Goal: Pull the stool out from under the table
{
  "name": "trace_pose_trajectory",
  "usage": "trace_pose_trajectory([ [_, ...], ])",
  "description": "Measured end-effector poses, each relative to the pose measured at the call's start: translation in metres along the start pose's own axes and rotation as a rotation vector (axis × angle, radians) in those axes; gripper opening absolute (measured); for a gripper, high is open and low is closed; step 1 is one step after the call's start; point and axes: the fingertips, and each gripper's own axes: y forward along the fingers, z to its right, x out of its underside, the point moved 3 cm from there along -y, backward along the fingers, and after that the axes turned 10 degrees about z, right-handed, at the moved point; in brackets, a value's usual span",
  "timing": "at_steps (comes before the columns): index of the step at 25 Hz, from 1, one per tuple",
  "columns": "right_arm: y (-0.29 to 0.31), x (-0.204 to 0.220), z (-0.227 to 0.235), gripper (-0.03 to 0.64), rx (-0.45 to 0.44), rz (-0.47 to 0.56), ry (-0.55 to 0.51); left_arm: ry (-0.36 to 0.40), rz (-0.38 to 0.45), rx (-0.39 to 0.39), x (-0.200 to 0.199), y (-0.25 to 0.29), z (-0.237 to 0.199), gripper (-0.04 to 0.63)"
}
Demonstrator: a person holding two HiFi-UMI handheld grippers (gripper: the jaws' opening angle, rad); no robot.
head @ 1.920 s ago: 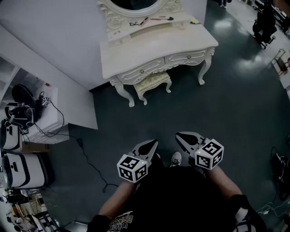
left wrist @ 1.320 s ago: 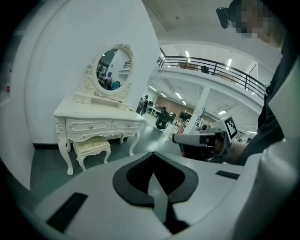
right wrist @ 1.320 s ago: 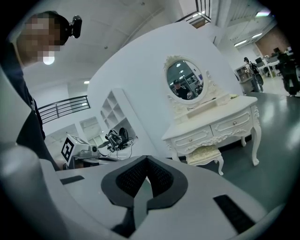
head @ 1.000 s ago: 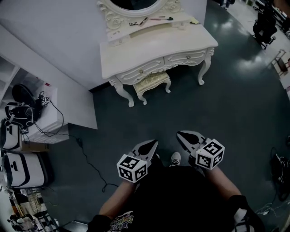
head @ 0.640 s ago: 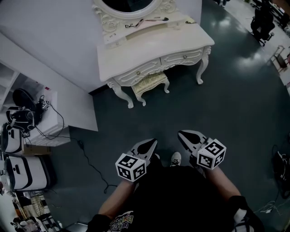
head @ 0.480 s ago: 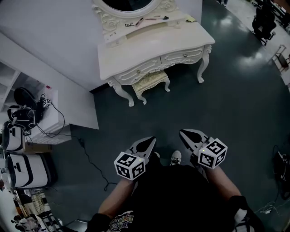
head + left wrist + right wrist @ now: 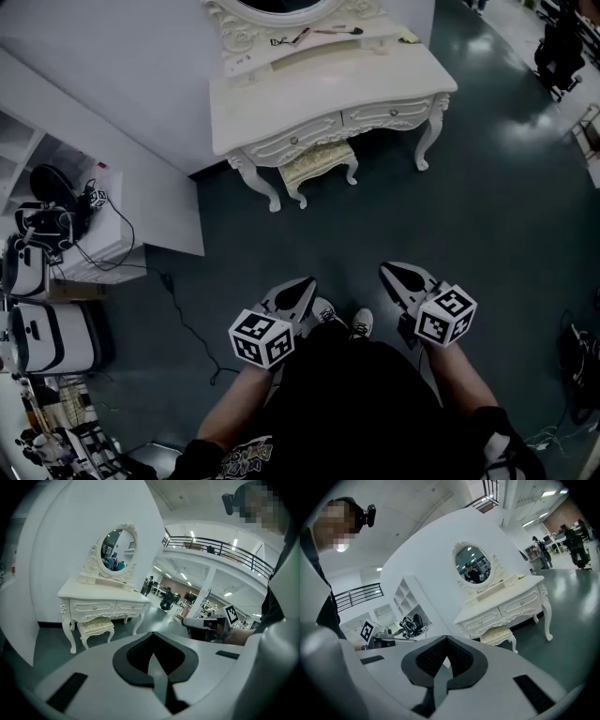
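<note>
Stool: a small cream stool [image 7: 319, 163] with carved, curved legs and a pale patterned cushion on its seat.
Where it is: tucked under the front of the table [image 7: 309, 92], below the drawers and between the table's two front legs. It stands on the dark green floor [image 7: 487, 197]. From my head view the seat's front edge and front legs show past the tabletop. How far back the rest reaches I cannot tell from here.
Table: cream, with carved trim, two drawers with small knobs, and an oval mirror [image 7: 281, 6] at the back. A few small things lie on its raised shelf, too small for me to name.
My left gripper: my left gripper [image 7: 305, 285] has its jaws pressed together with nothing between them. I hold it low in front of my body, tips aimed toward the table and dipped a little, well apart from the stool.
My right gripper: my right gripper [image 7: 392, 273] is also closed tight and empty. It sits level with the left, points the same way, and is just as far from the stool.
My arms: both forearms reach forward on either side of my body.
My feet: my shoes [image 7: 360, 323] show on the floor between the two grippers.
</note>
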Motion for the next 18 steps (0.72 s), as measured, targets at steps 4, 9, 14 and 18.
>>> trace_pose_trajectory([
  [4,0.022,-0.006,-0.001,0.028,0.005,0.006,-0.011,-0.015,-0.007,-0.013,-0.002,0.002,-0.025,0.008],
  [9,0.047,-0.013,-0.002,0.028,0.035,0.008,-0.051,-0.019,0.01,-0.02,-0.009,0.004,-0.054,0.008],
  [14,0.07,-0.024,-0.005,0.028,0.074,0.011,-0.083,0.018,0.006,0.0,-0.015,0.006,-0.08,0.008],
  [18,0.089,-0.026,-0.008,0.028,0.098,0.012,-0.092,0.008,0.01,0.014,-0.018,0.005,-0.1,0.008],
])
